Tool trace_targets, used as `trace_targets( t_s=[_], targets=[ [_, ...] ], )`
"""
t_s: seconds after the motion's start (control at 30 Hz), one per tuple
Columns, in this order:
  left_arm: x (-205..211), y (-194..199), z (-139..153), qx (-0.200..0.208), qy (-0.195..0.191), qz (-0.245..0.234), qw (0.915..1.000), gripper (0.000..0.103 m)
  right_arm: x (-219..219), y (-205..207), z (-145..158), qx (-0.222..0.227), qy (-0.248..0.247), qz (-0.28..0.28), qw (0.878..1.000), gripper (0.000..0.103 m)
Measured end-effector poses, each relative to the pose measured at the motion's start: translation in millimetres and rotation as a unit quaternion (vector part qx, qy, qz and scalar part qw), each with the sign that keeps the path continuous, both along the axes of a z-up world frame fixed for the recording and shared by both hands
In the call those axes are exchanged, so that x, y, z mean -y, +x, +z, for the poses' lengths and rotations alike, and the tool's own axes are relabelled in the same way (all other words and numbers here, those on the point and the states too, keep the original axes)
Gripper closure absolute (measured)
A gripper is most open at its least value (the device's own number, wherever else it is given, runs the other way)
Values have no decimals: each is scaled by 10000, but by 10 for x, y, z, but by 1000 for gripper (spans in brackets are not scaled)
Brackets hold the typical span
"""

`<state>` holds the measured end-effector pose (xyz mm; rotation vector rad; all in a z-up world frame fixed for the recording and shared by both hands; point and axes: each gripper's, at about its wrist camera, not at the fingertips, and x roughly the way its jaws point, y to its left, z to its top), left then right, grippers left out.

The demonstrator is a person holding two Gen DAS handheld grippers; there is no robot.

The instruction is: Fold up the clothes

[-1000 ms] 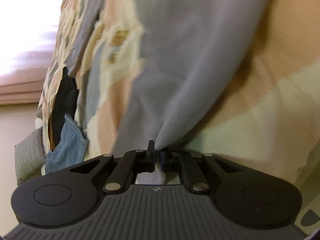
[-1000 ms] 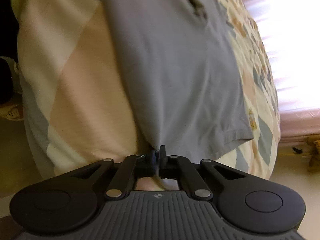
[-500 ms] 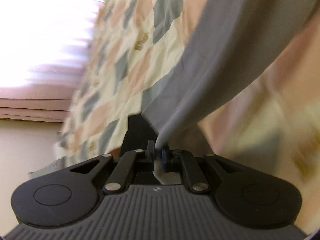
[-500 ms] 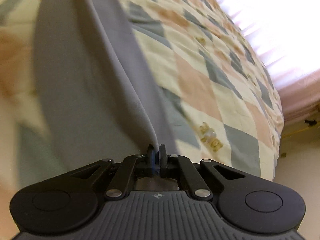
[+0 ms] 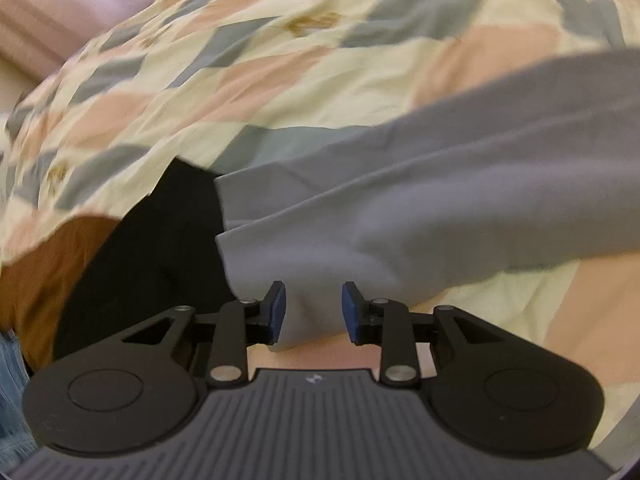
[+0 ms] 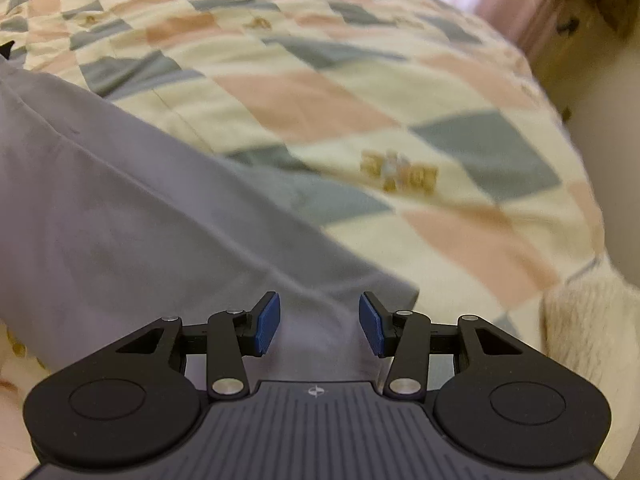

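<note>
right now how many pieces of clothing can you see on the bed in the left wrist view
4: grey garment across the middle, black one beside it at left, brown one further left, blue denim at the left edge. More may be hidden.

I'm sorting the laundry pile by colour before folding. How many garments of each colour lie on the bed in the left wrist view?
Grey: 1, the grey garment, lying between the opening tongs
Black: 1, the black garment
Brown: 1, the brown garment
Blue denim: 1, the denim piece, at the view's edge
Total: 4
</note>
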<state>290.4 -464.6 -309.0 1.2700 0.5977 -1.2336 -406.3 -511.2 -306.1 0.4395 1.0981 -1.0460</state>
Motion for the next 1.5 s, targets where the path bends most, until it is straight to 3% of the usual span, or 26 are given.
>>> trace_targets(
  t_s=[0.07, 0.17, 0.3, 0.37, 0.53, 0.57, 0.63, 0.7, 0.73, 0.77, 0.83, 0.9, 1.07, 1.5],
  targets=[
    [101, 23, -29, 252, -38, -153, 9996, 72, -5, 11, -44, -23, 127, 73, 9999, 57],
    [285, 22, -133, 715, 21, -657, 9953, 70, 77, 209, -89, -211, 174, 696, 9972, 57],
    [470, -19, -365, 1295, 437, -1666, 9765, 64, 186, 571, -145, -273, 325, 1623, 9858, 57],
    [519, -35, -484, 1384, 721, -2083, 9655, 62, 274, 736, -181, -91, 504, 1929, 9799, 56],
    [615, -17, -674, 1254, 1105, -2535, 9528, 67, 467, 1016, -226, 683, 1210, 2328, 9625, 56],
    [616, -8, -681, 1199, 1116, -2570, 9524, 70, 488, 1053, -235, 759, 1236, 2354, 9610, 56],
    [608, 5, -683, 1079, 1132, -2632, 9520, 90, 531, 1128, -271, 889, 1338, 2401, 9574, 56],
    [567, 11, -685, 1090, 1083, -2710, 9502, 100, 561, 1182, -322, 966, 1389, 2432, 9551, 57],
    [542, 13, -684, 1135, 1038, -2758, 9488, 102, 577, 1200, -345, 992, 1469, 2465, 9528, 63],
    [521, 22, -666, 1136, 997, -2766, 9490, 102, 594, 1218, -368, 1018, 1548, 2497, 9504, 69],
    [478, 40, -628, 1139, 911, -2781, 9494, 102, 594, 1210, -334, 1030, 1513, 2526, 9501, 90],
    [445, 41, -559, 1182, 750, -2771, 9506, 102, 598, 1171, -264, 1066, 1413, 2493, 9521, 98],
    [437, 38, -391, 1224, 463, -2728, 9531, 102, 598, 1110, -112, 1217, 1360, 2357, 9545, 103],
    [475, 71, 45, 1198, -109, -2283, 9661, 102, 546, 986, 267, 1260, 419, 2175, 9670, 103]
  ],
)
